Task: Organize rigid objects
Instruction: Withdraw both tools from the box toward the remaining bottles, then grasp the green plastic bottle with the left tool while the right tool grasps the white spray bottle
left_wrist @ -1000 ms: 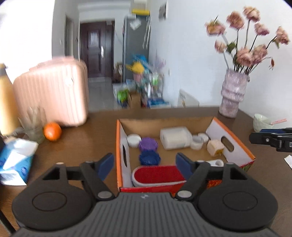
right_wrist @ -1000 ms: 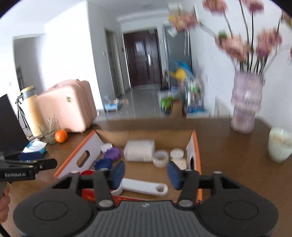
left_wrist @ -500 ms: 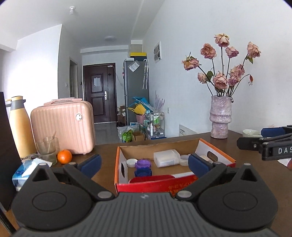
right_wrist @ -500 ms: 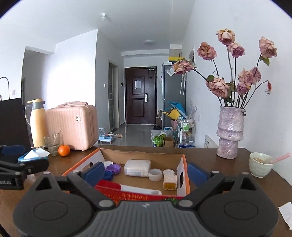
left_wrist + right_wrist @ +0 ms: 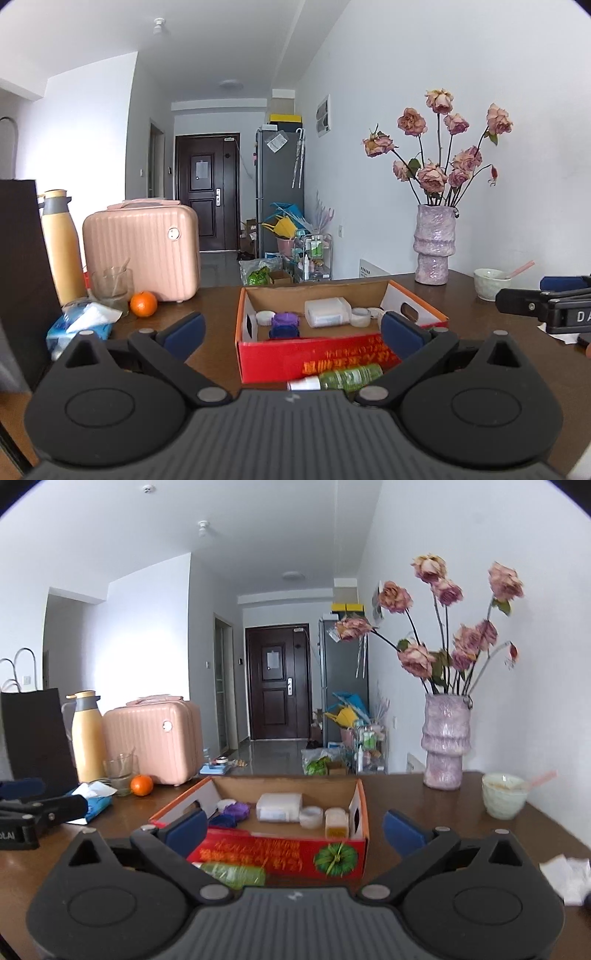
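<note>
The cardboard box (image 5: 314, 356) sits mid-table with its red front wall toward both grippers. The left gripper (image 5: 291, 330) is spread wide and empty. The right gripper (image 5: 293, 829) is opening, with nothing pressed between its pads. A green bottle (image 5: 347, 376) lies on the table against the box's front wall, just ahead of both.

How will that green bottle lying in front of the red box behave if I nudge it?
The green bottle lies on its side on the table, so it will probably roll. It looks like thin plastic, likely light. Its glossy wrap may be slippery.
</note>
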### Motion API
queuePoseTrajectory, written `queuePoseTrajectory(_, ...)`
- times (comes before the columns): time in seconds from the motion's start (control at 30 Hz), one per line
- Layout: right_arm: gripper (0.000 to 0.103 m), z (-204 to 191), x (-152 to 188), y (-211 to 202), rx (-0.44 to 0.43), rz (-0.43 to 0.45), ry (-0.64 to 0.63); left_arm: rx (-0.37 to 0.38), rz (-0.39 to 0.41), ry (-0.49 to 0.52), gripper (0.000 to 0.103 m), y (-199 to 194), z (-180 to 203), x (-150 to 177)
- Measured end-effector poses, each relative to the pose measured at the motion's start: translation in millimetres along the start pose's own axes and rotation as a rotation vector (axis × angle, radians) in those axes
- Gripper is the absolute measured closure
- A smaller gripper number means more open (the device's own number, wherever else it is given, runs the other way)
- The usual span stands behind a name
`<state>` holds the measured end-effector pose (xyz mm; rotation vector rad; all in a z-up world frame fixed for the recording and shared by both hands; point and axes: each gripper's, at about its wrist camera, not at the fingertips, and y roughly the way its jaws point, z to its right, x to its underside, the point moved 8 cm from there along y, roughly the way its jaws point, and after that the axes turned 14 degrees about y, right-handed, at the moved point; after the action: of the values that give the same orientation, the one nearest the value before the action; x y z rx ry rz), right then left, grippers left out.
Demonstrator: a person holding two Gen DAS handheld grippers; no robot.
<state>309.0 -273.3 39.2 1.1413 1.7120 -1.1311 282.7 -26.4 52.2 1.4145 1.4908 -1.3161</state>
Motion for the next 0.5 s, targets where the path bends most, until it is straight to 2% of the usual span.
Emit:
queuePoseTrajectory(0.27,0.001,-4,38,-70,-0.053,-0.024,0.012,-0.020,0.034,0.017,0.000,-76,11,28)
queuePoseTrajectory(0.5,0.001,-5,80,-114,-0.078,-0.048,0.029,-0.016,-0.015,-0.005,0.000,-128,17,64)
